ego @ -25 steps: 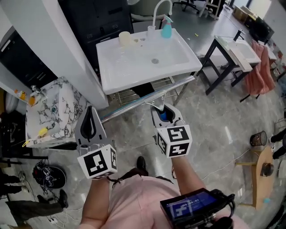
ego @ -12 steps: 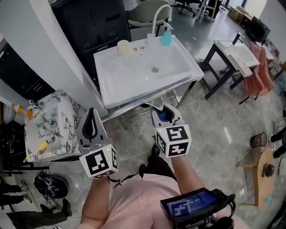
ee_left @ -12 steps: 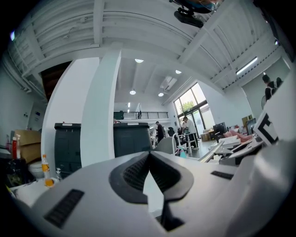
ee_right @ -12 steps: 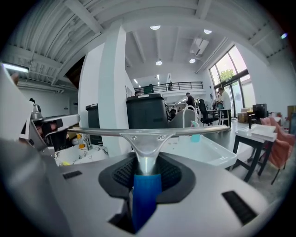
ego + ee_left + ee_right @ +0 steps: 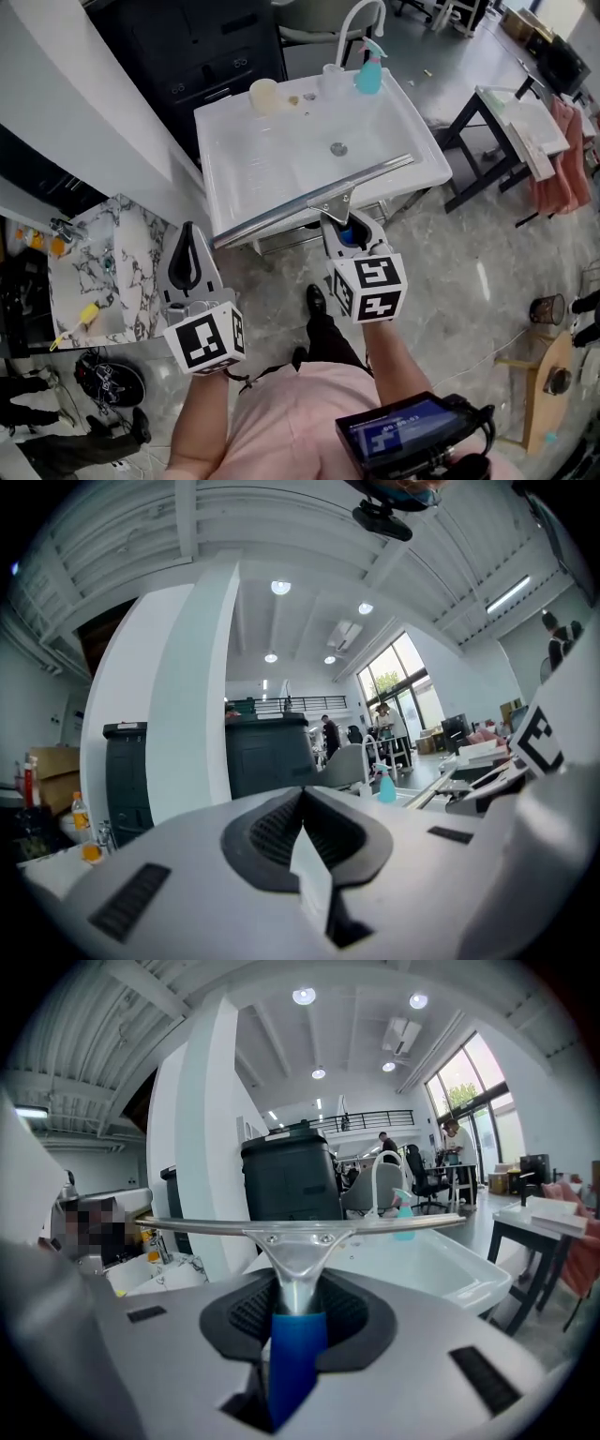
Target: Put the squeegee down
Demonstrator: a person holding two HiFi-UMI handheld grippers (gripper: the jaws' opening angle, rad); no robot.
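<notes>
A squeegee [image 5: 314, 199] with a long metal blade and a blue handle [image 5: 295, 1340] sticks out in front of my right gripper [image 5: 342, 230], which is shut on the handle. Its blade [image 5: 300, 1226] hangs level over the front edge of the white sink [image 5: 272, 155]. My left gripper [image 5: 190, 251] is shut with nothing in it, held off to the left of the sink beside the white pillar [image 5: 94, 112]. In the left gripper view the jaws [image 5: 305, 832] meet with no gap.
A curved tap [image 5: 361, 23], a blue spray bottle [image 5: 371, 67] and a pale cup [image 5: 265, 94] stand at the sink's back rim. A marbled basin [image 5: 103, 253] lies left, a dark cabinet [image 5: 216, 47] behind. Black-legged tables [image 5: 516, 122] stand right. A camera screen [image 5: 403, 436] sits near my waist.
The sink has come closer to both grippers. The squeegee blade, earlier short of the sink's front edge, now reaches over it. Both grips are unchanged.
</notes>
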